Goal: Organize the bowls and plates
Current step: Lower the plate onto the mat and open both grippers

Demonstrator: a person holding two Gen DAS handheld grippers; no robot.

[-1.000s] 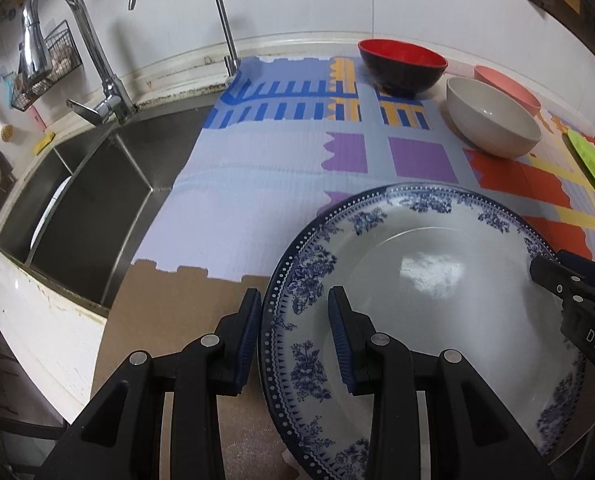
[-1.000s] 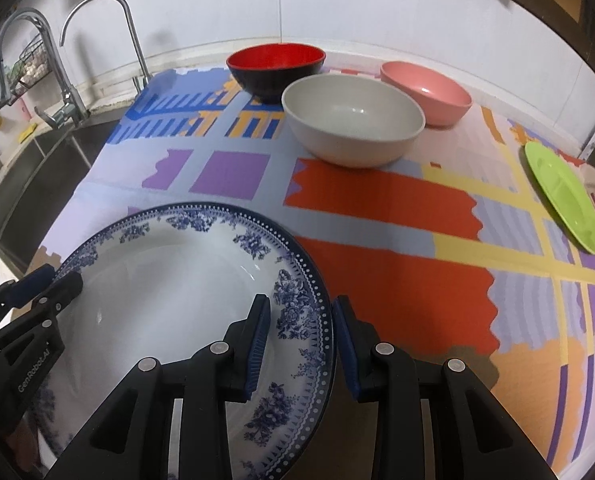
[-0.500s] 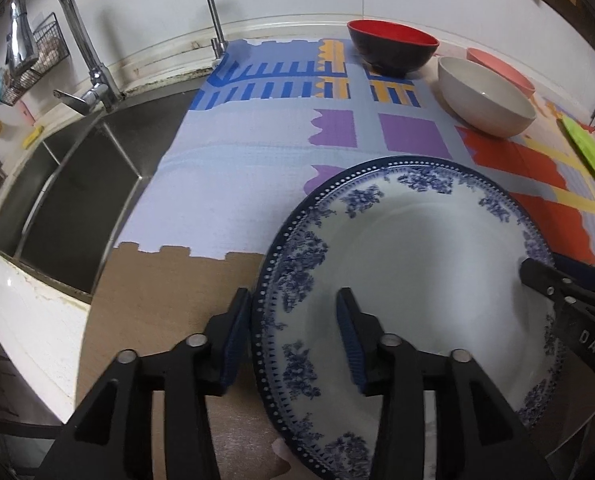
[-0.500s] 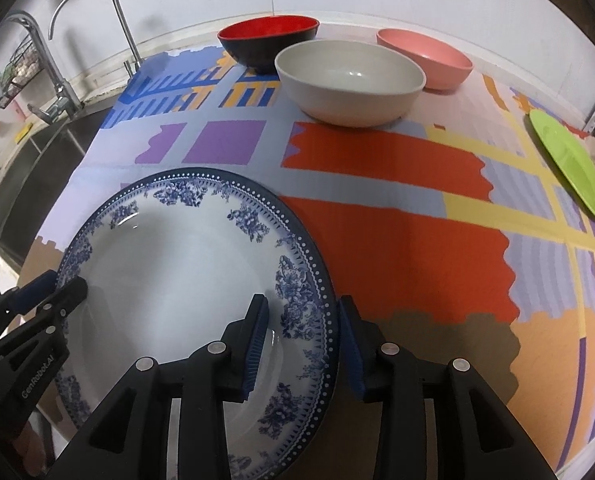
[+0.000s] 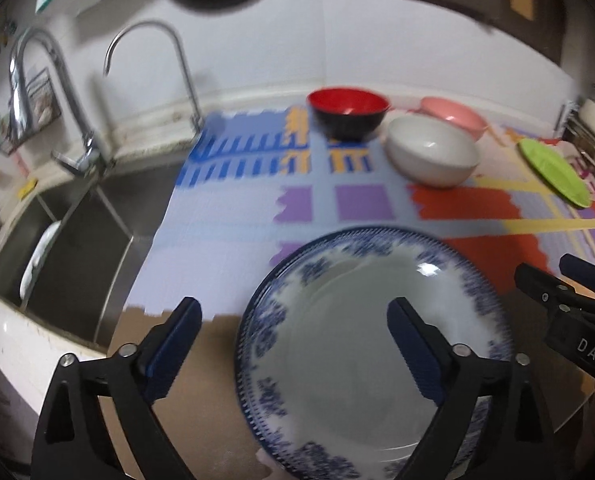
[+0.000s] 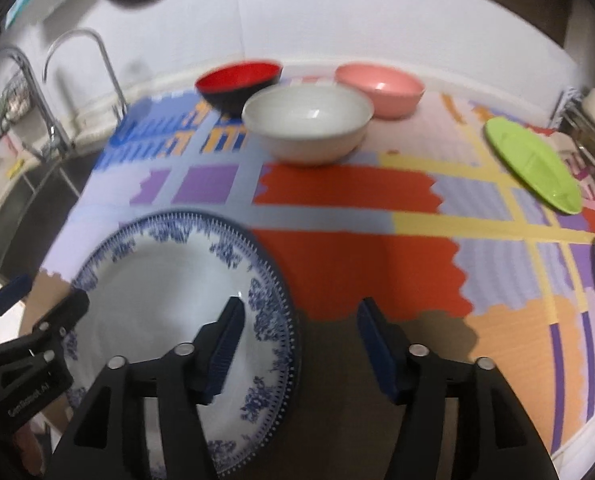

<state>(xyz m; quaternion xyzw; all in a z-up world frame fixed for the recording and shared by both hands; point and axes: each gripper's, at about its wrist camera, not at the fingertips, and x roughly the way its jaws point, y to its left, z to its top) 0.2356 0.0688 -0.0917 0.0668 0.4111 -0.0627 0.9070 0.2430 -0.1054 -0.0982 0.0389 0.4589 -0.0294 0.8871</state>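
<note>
Both wrist views smear with motion blur, worst at twelve o'clock along the wall and on the mat's [image 5: 225, 216] stripes. Light is soft, dim and even. A white glint sits on the blue-and-white plate [image 5: 361, 344] near two o'clock. Dark shadow pools under the right gripper [image 6: 299, 342]. Fisheye bending curves the faucet [image 5: 153, 68]; corners fall to black.

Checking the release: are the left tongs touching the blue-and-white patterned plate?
Apart. The left wrist view shows the left tongs opening, blue pads well clear on either side of the blue-and-white patterned plate's near rim, neither pressing on it.
</note>
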